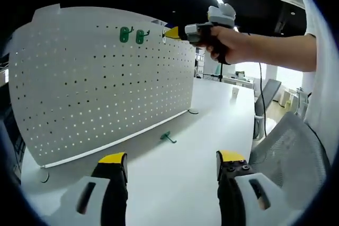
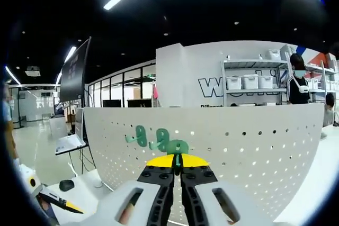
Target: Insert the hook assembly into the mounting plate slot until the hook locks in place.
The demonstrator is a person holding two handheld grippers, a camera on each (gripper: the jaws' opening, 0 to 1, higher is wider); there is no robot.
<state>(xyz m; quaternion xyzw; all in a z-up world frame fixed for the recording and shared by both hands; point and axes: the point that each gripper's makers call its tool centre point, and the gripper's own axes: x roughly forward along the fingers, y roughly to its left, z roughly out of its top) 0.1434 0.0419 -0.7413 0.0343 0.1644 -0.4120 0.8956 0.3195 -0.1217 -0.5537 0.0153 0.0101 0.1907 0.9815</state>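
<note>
A white perforated mounting plate [image 1: 95, 88] stands upright on the white table [image 1: 180, 183]. Two green hooks [image 1: 123, 34] [image 1: 140, 36] hang near its top edge. A loose green hook [image 1: 168, 138] lies on the table at the plate's foot. My left gripper [image 1: 172, 158] hovers low over the table, open and holding nothing. A hand holds my right gripper [image 1: 175, 33] up at the plate's top right. In the right gripper view, my right gripper [image 2: 177, 161] is shut on a green hook [image 2: 178, 146], pressed close to the plate [image 2: 254, 146] just right of the two hung hooks [image 2: 140, 135] [image 2: 161, 137].
A grey mesh chair [image 1: 296, 141] stands at the table's right edge. Behind the plate are a dark monitor [image 2: 74, 72], a laptop [image 2: 66, 142], shelves with white bins [image 2: 249, 82] and a person [image 2: 296, 80] far off.
</note>
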